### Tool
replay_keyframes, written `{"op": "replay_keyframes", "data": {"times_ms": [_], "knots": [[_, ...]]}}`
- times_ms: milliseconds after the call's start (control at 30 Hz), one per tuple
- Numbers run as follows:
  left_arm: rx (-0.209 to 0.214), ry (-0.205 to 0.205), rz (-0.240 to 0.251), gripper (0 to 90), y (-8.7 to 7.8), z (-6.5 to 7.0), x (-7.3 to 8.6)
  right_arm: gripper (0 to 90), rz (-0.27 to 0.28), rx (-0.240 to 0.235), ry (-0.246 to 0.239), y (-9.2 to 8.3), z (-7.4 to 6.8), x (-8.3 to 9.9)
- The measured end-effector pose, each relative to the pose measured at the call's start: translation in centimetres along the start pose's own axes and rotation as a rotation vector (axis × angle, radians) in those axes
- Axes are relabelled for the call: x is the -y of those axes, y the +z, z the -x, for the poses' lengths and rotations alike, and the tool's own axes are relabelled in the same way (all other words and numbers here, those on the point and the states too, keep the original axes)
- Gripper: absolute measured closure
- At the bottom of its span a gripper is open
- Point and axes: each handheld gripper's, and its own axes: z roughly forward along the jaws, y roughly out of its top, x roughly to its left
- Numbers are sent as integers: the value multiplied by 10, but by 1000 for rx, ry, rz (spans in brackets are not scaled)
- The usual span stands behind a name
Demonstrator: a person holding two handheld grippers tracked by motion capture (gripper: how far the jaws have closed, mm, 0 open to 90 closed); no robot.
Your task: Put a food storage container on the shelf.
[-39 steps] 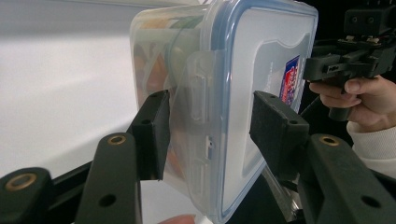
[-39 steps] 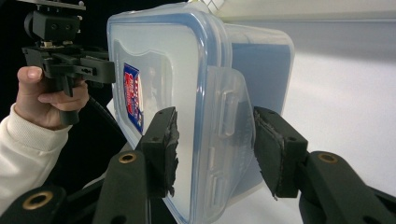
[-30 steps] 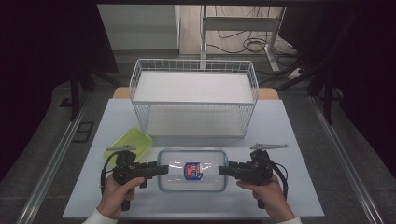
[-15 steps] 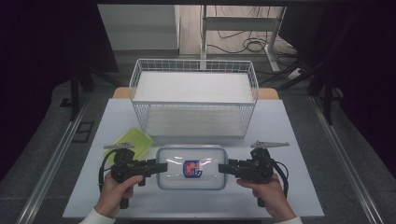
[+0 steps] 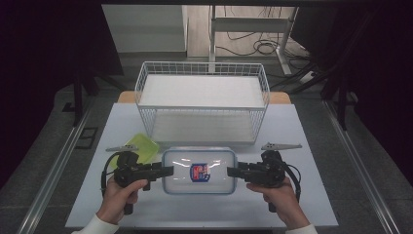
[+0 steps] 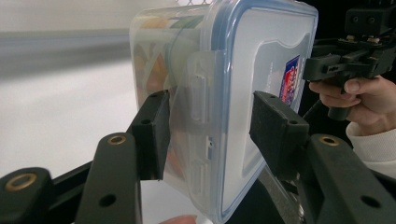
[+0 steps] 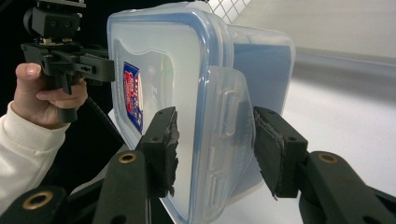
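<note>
A clear plastic food container (image 5: 198, 170) with a blue-sealed lid and a red-and-blue label hangs just above the table's front. My left gripper (image 5: 168, 170) is shut on its left short end and my right gripper (image 5: 231, 171) on its right short end. In the left gripper view the pads (image 6: 152, 135) press on the container (image 6: 243, 70) by the latch; orange and green contents show through the wall. In the right gripper view the jaws clamp lid and base of the container (image 7: 159, 70) the same way, with the left gripper (image 7: 70, 60) beyond.
A white wire basket (image 5: 202, 66) stands behind the container, across the middle of the pale table (image 5: 302, 195). A lime-green flat piece (image 5: 143, 146) lies at the left, partly behind my left gripper. The floor and cables lie beyond the table.
The container and both grippers have risen a little, so the container looks slightly larger. It now hides more of the lime-green piece. Both grips are unchanged.
</note>
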Motion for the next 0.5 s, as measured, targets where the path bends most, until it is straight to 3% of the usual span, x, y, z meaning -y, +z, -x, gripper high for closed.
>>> {"op": "replay_keyframes", "data": {"times_ms": [500], "knots": [[-2,24,15,490,-5,9,-21,515,20,2,-25,-9,-4,-20]]}}
